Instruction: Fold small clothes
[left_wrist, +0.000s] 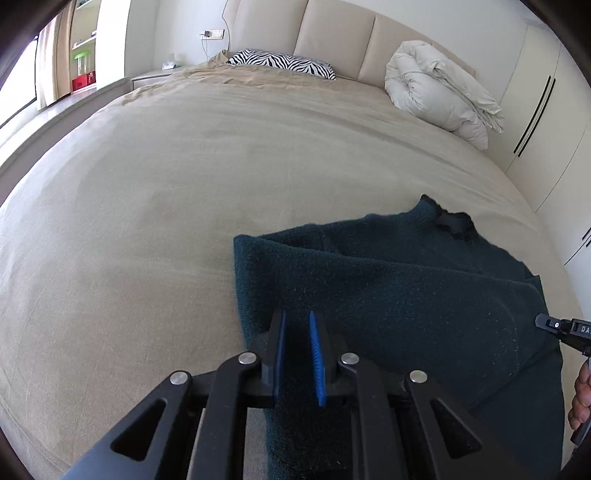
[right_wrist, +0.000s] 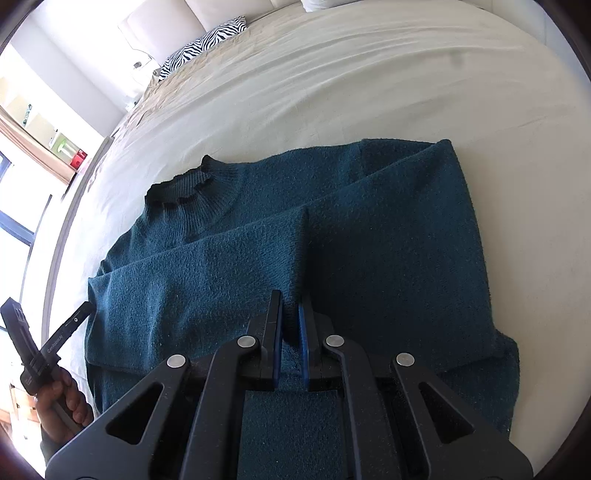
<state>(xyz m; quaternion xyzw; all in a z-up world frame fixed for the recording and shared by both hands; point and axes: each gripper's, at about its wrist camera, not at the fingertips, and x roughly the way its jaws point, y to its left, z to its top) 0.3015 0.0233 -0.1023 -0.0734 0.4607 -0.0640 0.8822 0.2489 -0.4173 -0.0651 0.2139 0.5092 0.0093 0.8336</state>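
Left wrist view: the left gripper (left_wrist: 298, 317) tilts steeply down over the near left edge of the dark teal knitted sweater (left_wrist: 388, 288) lying on the beige bed sheet (left_wrist: 147, 192), its blue pads narrowly apart with fabric between them; a firm pinch cannot be told.

Right wrist view: the right gripper (right_wrist: 290, 301) angles down, clenched on a sweater (right_wrist: 332, 229) fold. A hand (right_wrist: 59, 402) grips the left tool's handle.
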